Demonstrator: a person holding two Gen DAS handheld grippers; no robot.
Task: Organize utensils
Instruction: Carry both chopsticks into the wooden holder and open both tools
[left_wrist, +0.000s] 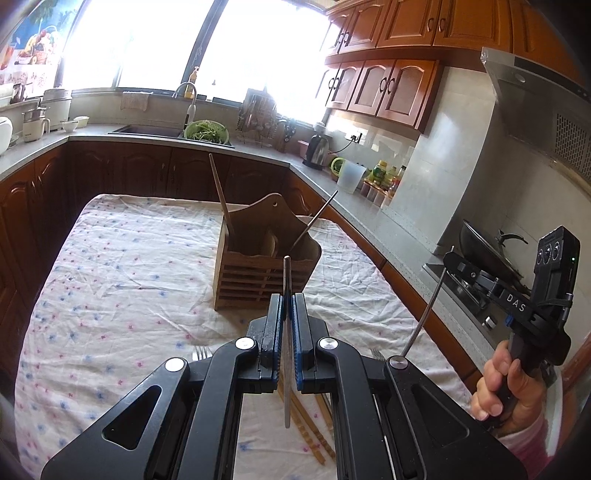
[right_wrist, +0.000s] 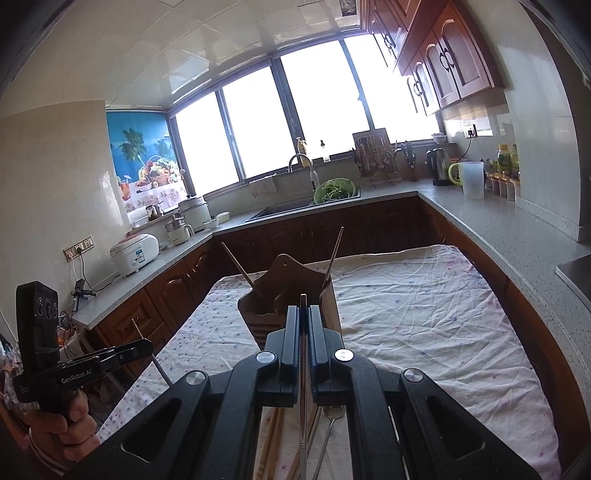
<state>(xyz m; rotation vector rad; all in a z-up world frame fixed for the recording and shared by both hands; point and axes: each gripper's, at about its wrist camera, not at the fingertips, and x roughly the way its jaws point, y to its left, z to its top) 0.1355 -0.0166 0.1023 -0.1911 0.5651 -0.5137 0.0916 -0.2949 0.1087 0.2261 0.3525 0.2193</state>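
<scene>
A wooden utensil holder (left_wrist: 258, 269) (right_wrist: 291, 291) stands on the cloth-covered table, with a wooden stick (left_wrist: 221, 192) and a thin metal utensil (left_wrist: 320, 216) leaning out of it. My left gripper (left_wrist: 287, 295) (right_wrist: 146, 345) is shut on a slim metal utensil (left_wrist: 287, 343) held upright, just in front of the holder. My right gripper (right_wrist: 303, 308) (left_wrist: 448, 258) is shut on another thin metal utensil (right_wrist: 303, 424) (left_wrist: 424, 306), off to the holder's right side. A person's hand (left_wrist: 498, 384) grasps its handle.
On the floral cloth (left_wrist: 122, 280) near me lie forks (left_wrist: 201, 352), bamboo chopsticks (left_wrist: 310, 432) (right_wrist: 271, 439) and a spoon (right_wrist: 332, 413). Kitchen counters (right_wrist: 480, 218) ring the table, with a sink (right_wrist: 295, 208), a kettle (right_wrist: 437, 166) and a wok on the stove (left_wrist: 487, 247).
</scene>
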